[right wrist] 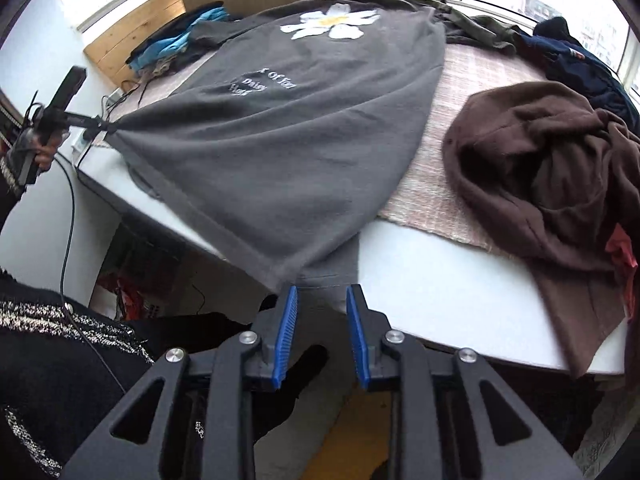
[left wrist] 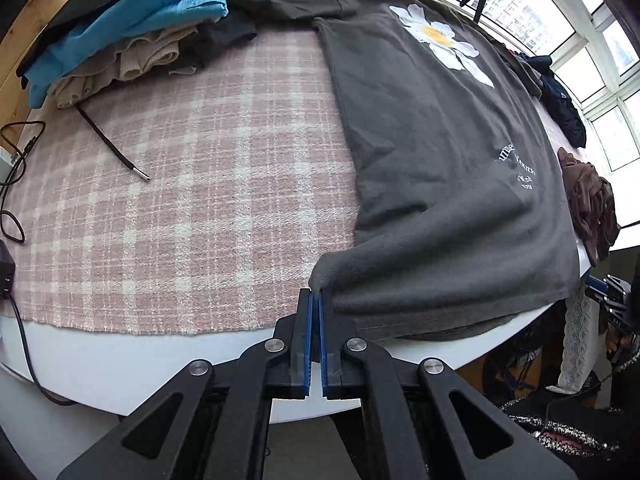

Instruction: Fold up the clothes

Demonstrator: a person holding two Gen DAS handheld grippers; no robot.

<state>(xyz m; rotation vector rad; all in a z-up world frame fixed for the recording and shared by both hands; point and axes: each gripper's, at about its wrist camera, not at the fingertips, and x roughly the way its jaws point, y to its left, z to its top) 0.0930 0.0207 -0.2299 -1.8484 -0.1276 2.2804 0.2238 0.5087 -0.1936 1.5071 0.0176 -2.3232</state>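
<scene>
A dark grey T-shirt point(left wrist: 440, 140) with a white daisy print point(left wrist: 440, 40) and white lettering lies spread on a pink plaid cloth point(left wrist: 180, 200), its hem hanging over the white table's edge point(right wrist: 440, 292). My left gripper point(left wrist: 316, 292) is shut on one hem corner, which bunches up at the blue pads; from the right wrist view the same left gripper point(right wrist: 100, 125) pulls that corner taut. My right gripper point(right wrist: 323, 293) stands open at the other hem corner. Grey cloth point(right wrist: 324, 276) hangs between its blue fingertips, and the pads are not pressed on it.
Folded clothes point(left wrist: 132, 28) are stacked at the far left. A brown garment point(right wrist: 560, 160), a navy one point(right wrist: 580, 60) and an olive one point(right wrist: 480, 28) lie heaped to the right. A black cord point(left wrist: 116, 144) lies on the plaid cloth. Cables point(left wrist: 16, 160) trail off the left edge.
</scene>
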